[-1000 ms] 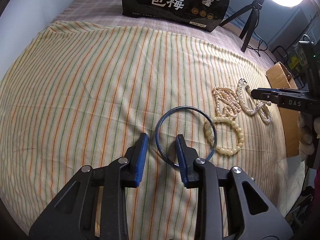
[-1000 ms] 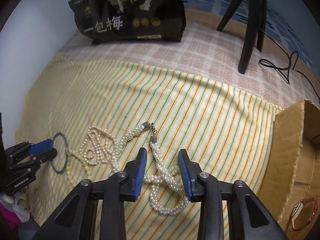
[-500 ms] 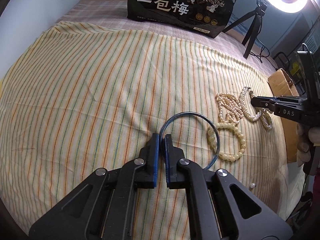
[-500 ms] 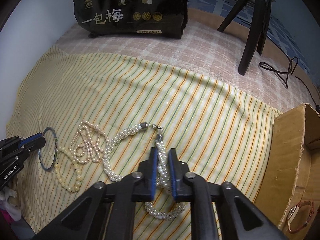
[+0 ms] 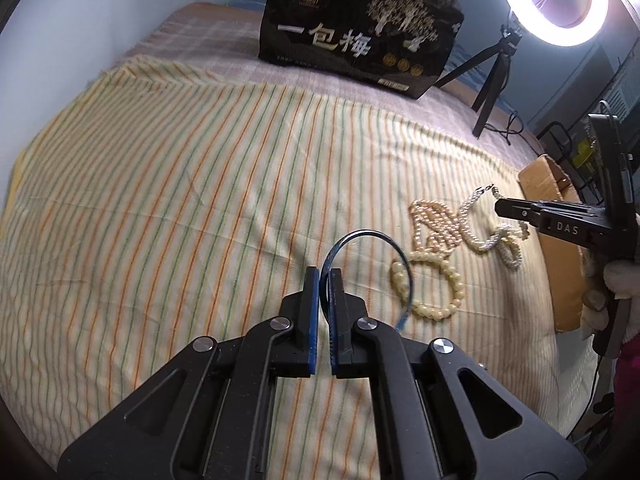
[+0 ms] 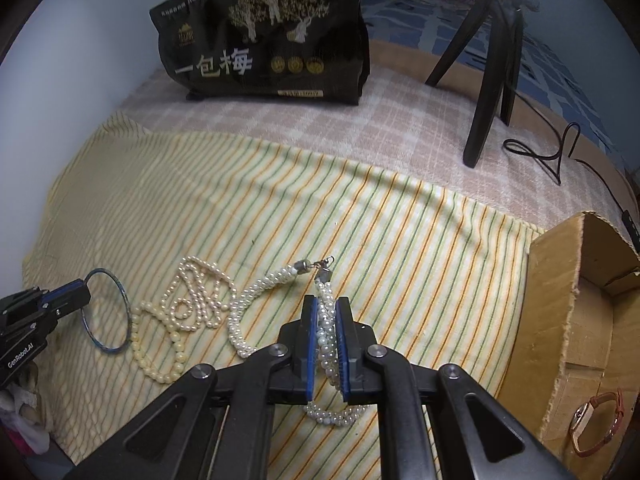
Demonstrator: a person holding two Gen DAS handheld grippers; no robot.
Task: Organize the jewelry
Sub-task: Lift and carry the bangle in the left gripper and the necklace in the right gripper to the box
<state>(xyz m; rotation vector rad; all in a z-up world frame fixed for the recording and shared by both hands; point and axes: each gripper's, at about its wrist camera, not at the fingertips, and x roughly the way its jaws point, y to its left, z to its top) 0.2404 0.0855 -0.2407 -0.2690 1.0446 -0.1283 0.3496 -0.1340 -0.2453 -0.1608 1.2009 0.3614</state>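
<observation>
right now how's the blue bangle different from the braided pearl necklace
The blue bangle is one thin rigid hoop; the braided pearl necklace is a limp rope of small white beads with metal clasp ends. The bangle keeps its round shape, tilted in the left gripper; the necklace lies open and curved on the striped cloth around the right gripper. Both are pinched between shut blue pads.

Pale yellow cloth with thin orange and green stripes (image 5: pixel 180 208), centre of frame. Pink-and-white checked fabric (image 6: pixel 360 120) beneath it, upper frame. Black bag with white characters and a gold tree print (image 5: pixel 356 28), top. Thin blue metal bangle (image 5: pixel 370 236). Cream bead bracelet (image 5: pixel 438 308). White twisted pearl necklace (image 6: pixel 260 292). Brown cardboard box (image 6: pixel 560 300), right edge.
</observation>
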